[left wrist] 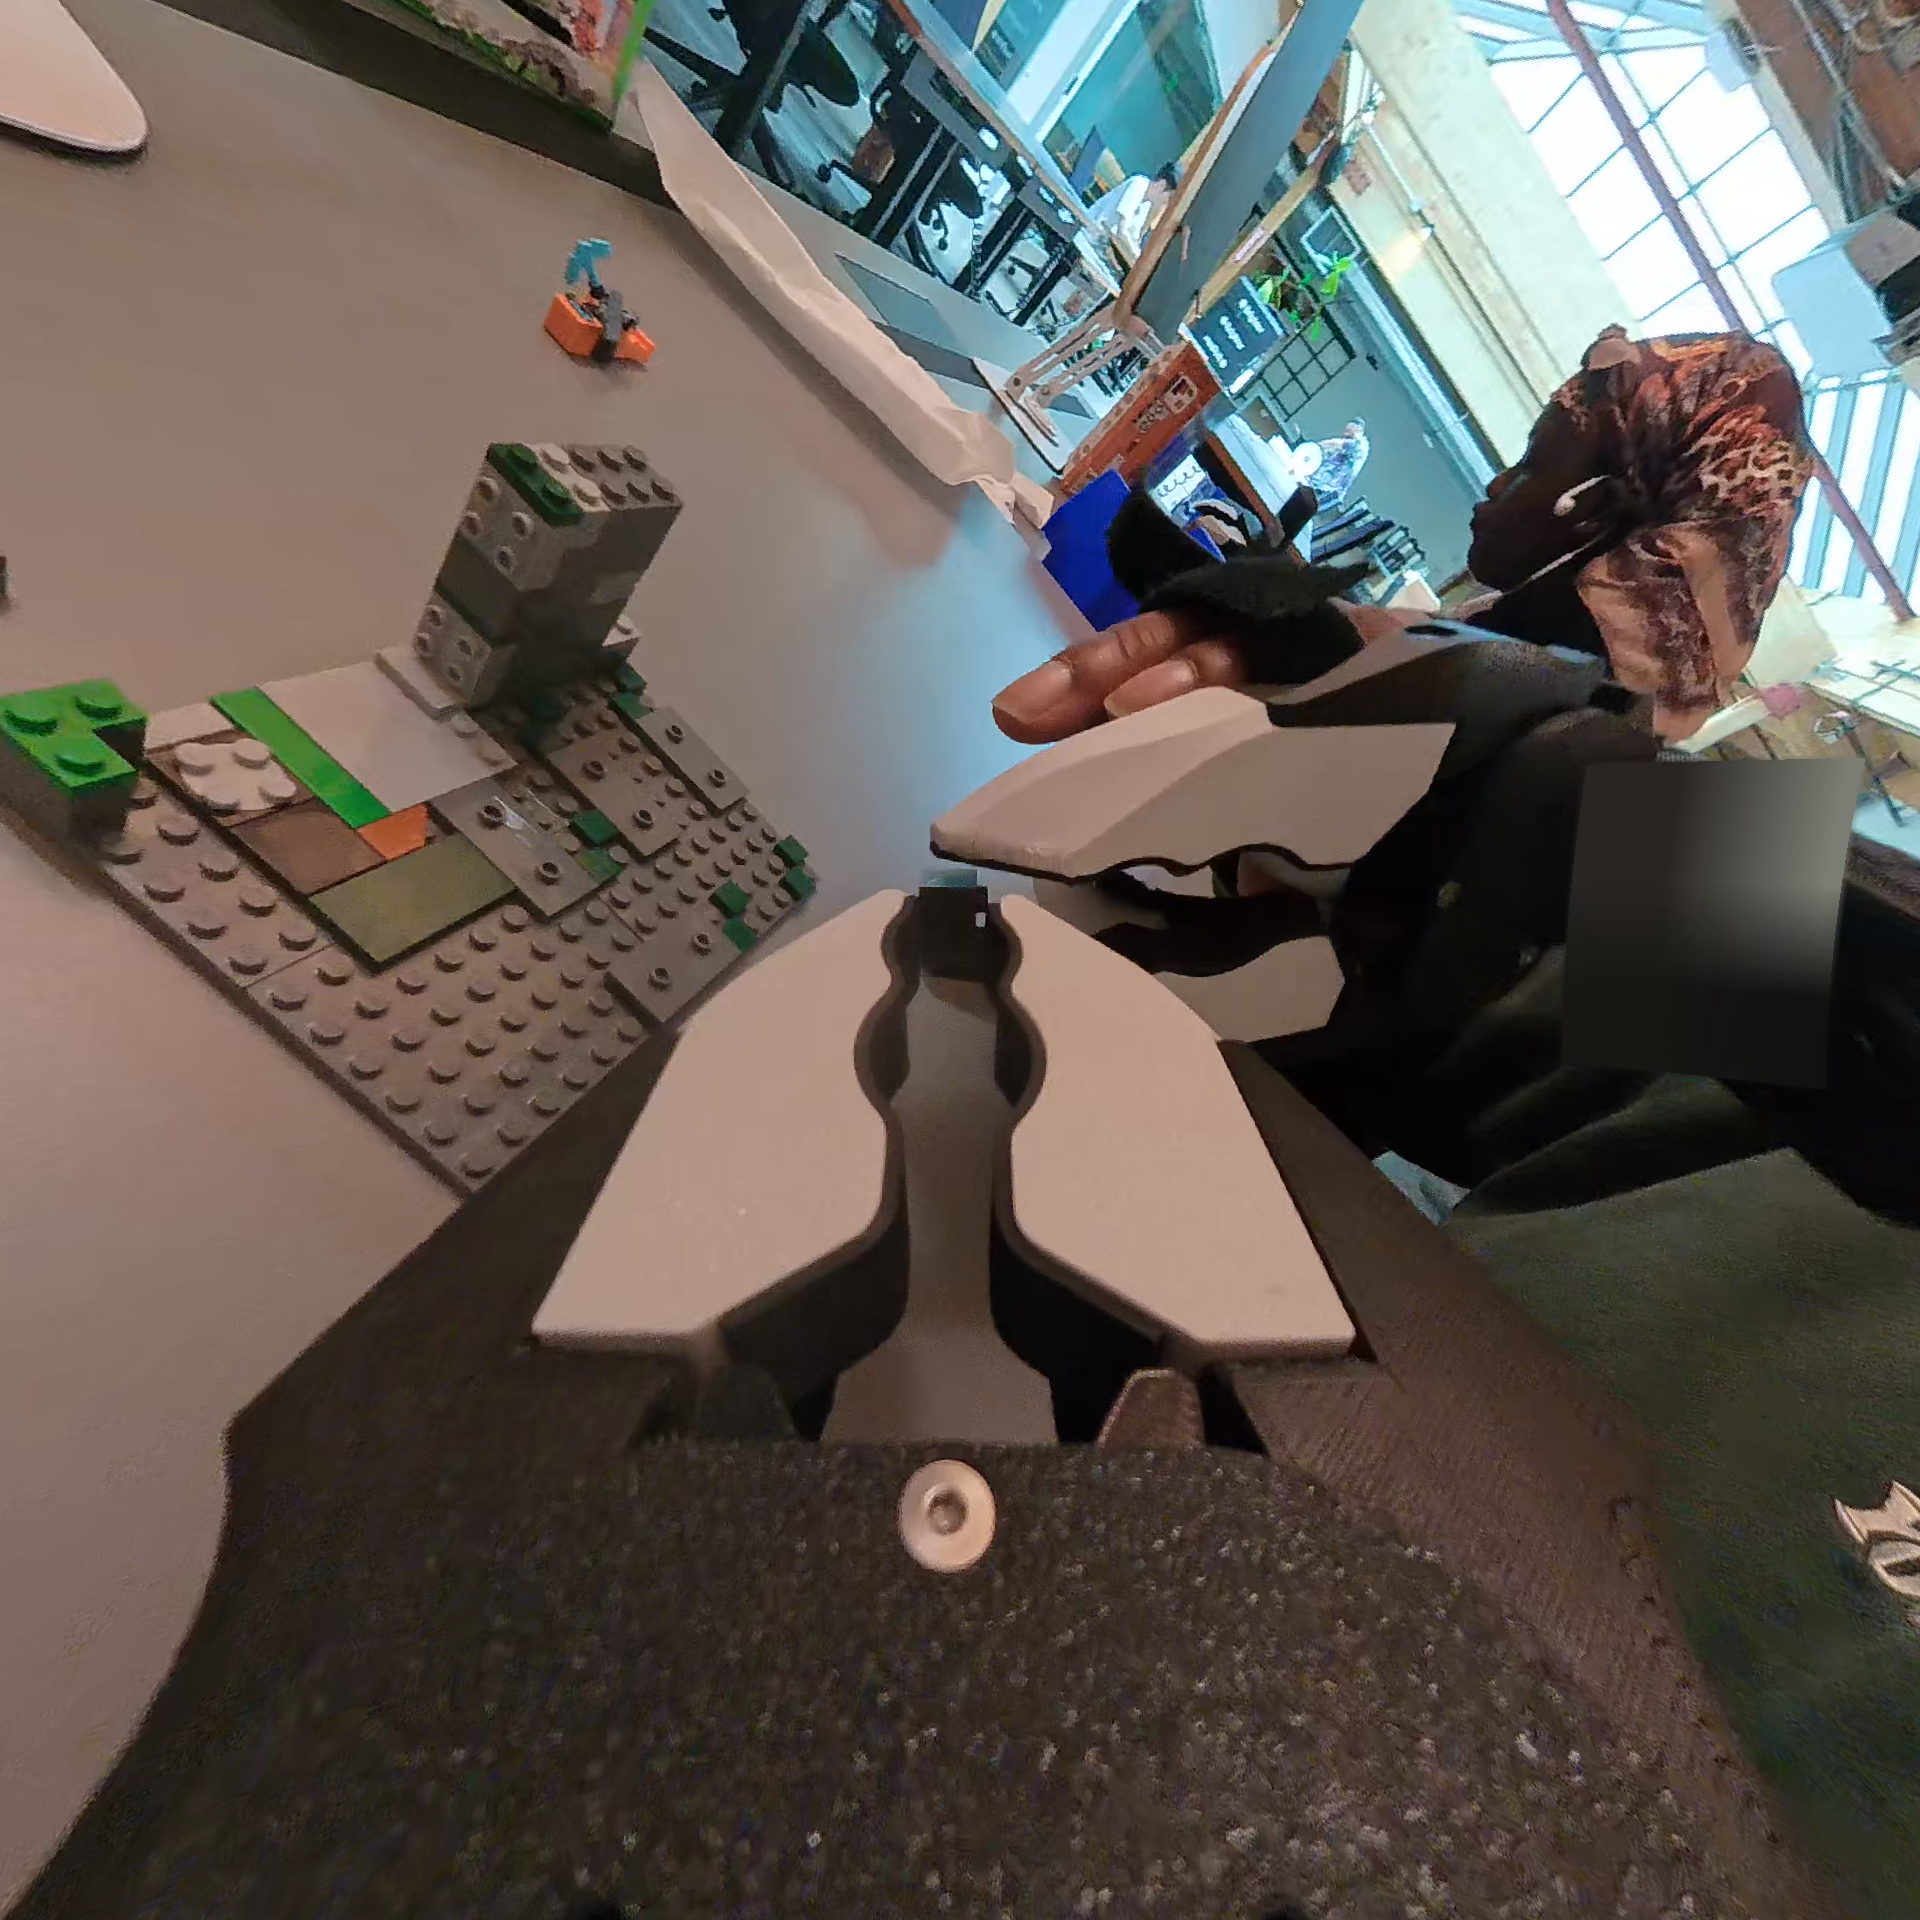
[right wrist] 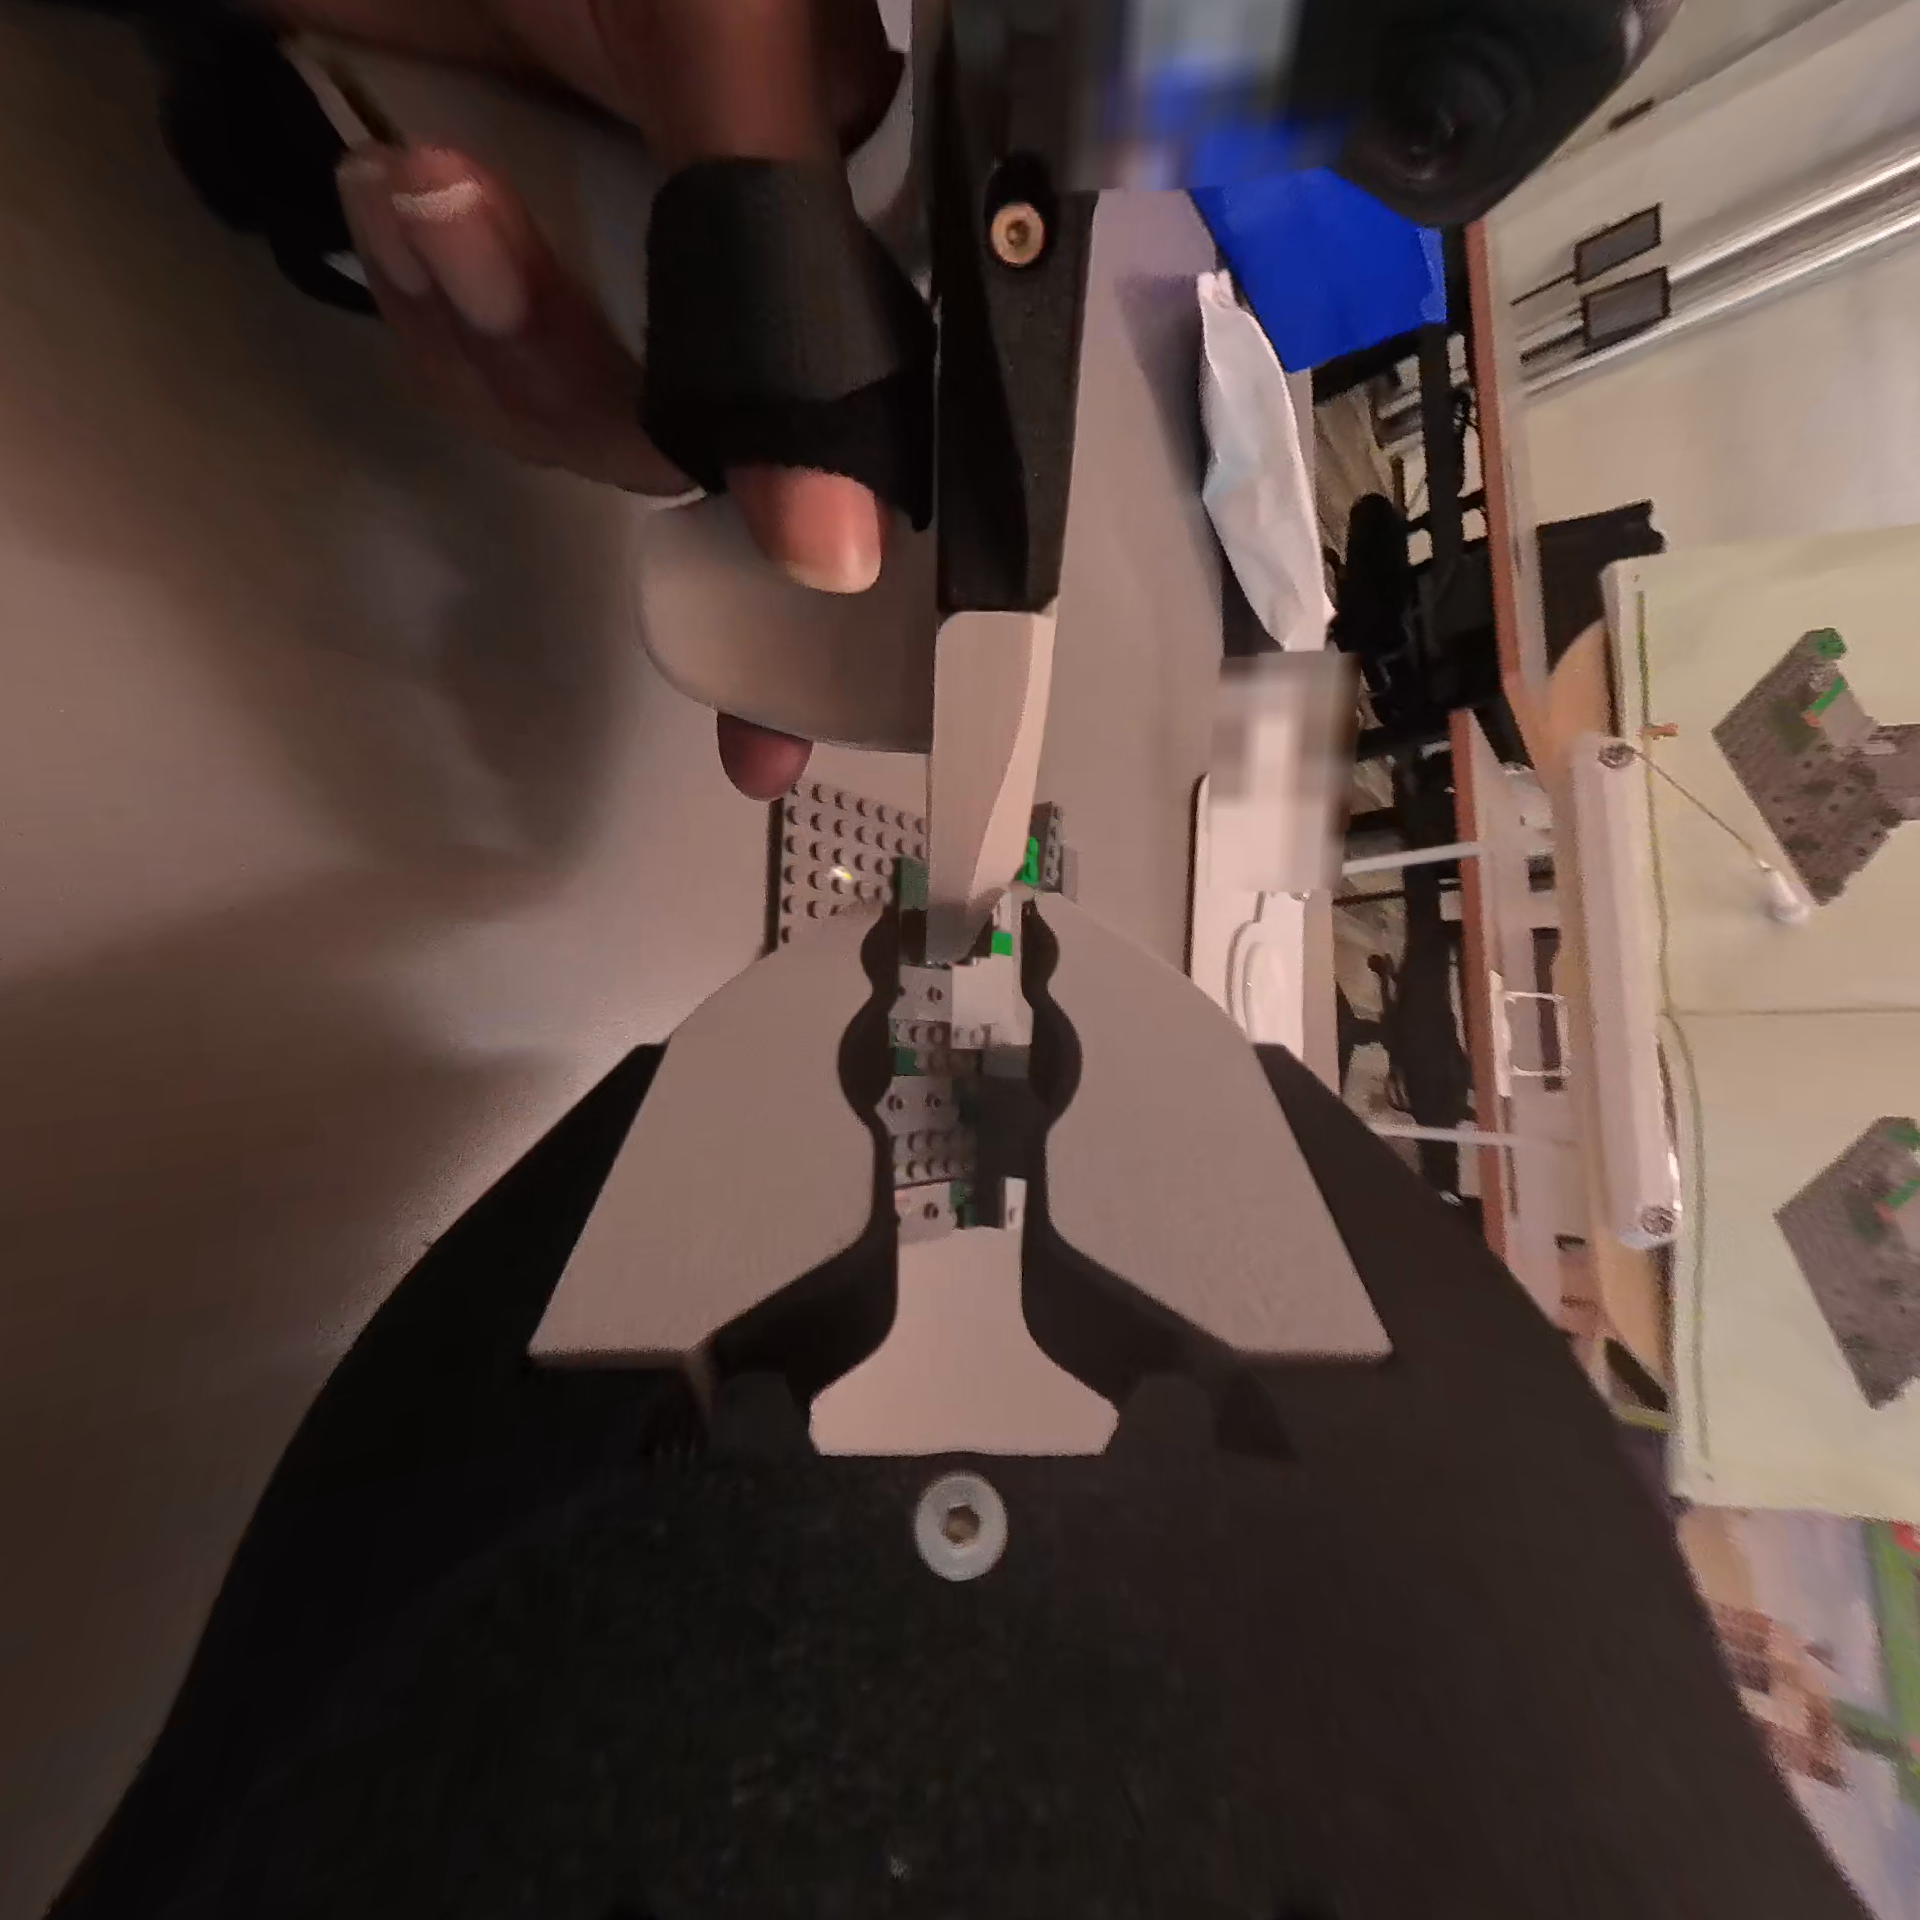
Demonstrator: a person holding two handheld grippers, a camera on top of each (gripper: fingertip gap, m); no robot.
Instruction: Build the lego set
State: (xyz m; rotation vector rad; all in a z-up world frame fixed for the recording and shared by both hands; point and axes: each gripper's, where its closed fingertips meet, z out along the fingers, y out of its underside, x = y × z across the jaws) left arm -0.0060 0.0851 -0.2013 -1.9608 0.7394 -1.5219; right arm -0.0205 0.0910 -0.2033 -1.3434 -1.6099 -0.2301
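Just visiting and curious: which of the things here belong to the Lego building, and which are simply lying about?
Part of the job:
grey Lego baseplate
grey block tower
small dark piece in left gripper
right gripper
orange mini-build

Lying about:
white paper bag
blue box

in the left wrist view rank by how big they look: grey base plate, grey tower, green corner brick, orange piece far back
1. grey base plate
2. grey tower
3. green corner brick
4. orange piece, though it lies farther from the camera, so its true size is unsure.

Both grippers meet tip to tip.
Your left gripper (left wrist: pixel 951 925) pinches closed; your right gripper (right wrist: pixel 951 925) stands narrowly parted.
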